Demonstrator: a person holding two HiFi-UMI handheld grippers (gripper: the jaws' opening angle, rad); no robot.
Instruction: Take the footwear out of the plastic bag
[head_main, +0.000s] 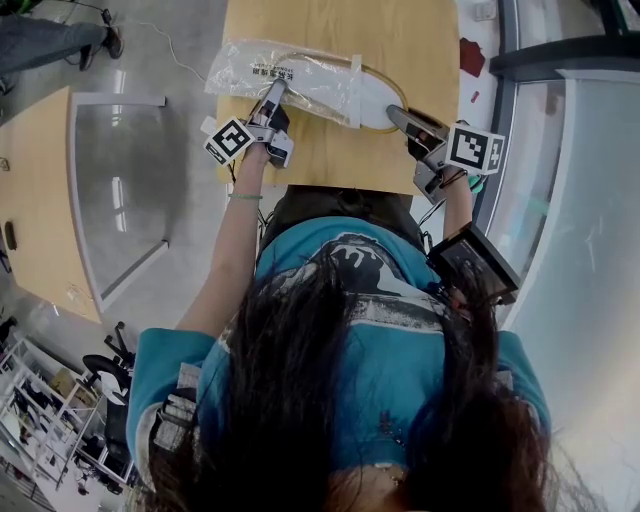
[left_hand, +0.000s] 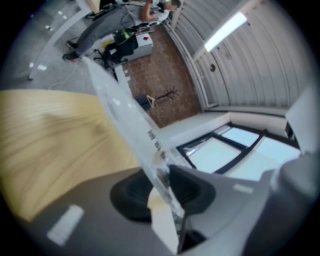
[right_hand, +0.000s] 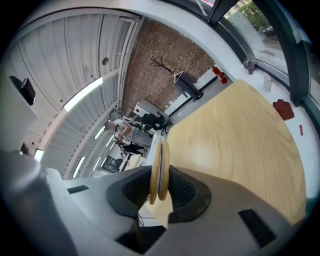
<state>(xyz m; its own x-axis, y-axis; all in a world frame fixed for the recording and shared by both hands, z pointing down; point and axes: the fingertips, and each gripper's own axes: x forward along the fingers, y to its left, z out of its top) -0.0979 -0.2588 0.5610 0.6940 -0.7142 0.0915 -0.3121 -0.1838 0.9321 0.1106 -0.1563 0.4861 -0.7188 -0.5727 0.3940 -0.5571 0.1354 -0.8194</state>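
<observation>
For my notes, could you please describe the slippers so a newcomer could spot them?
On the wooden table lies a plastic bag, pinched by the left gripper. The slippers poke from its right end, in the right gripper: flat, white, tan-edged.

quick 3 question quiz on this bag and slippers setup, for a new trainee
1. True or false: the plastic bag lies on the wooden table.
2. What is clamped in the right gripper? A) the edge of the slippers B) a cable C) nothing
3. Fill in: the left gripper is shut on the ____.

Key: 1 true; 2 A; 3 plastic bag
</observation>
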